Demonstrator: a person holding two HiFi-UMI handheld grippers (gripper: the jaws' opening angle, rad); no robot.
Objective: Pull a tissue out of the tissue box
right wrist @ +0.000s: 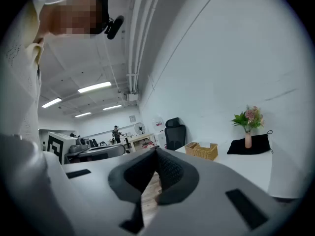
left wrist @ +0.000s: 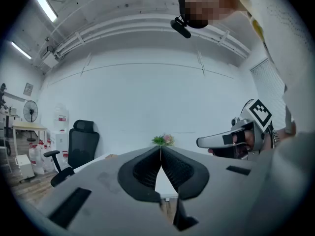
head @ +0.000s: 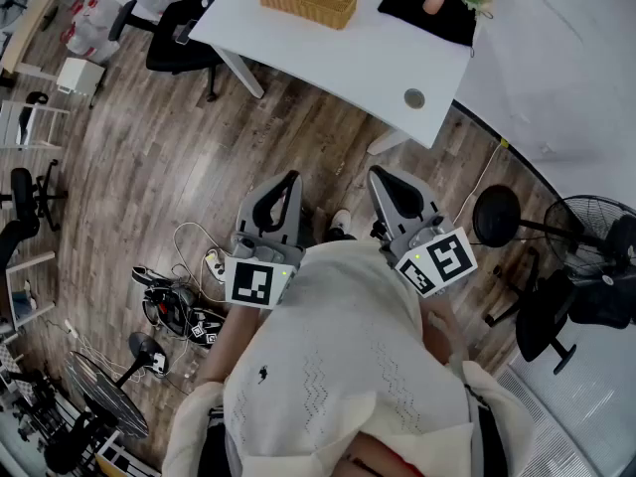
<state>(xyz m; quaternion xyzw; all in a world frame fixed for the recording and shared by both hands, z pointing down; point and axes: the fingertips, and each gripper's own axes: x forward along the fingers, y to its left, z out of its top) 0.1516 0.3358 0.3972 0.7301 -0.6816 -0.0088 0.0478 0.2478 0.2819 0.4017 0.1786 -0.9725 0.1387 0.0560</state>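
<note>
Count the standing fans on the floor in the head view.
3. One standing fan at the right edge, a second fan at lower left, a third fan in the top-left corner; others may hide behind the person.

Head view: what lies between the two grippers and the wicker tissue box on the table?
In the head view, only wood floor and then bare white table separate the left gripper and right gripper from the wicker tissue box.
</note>
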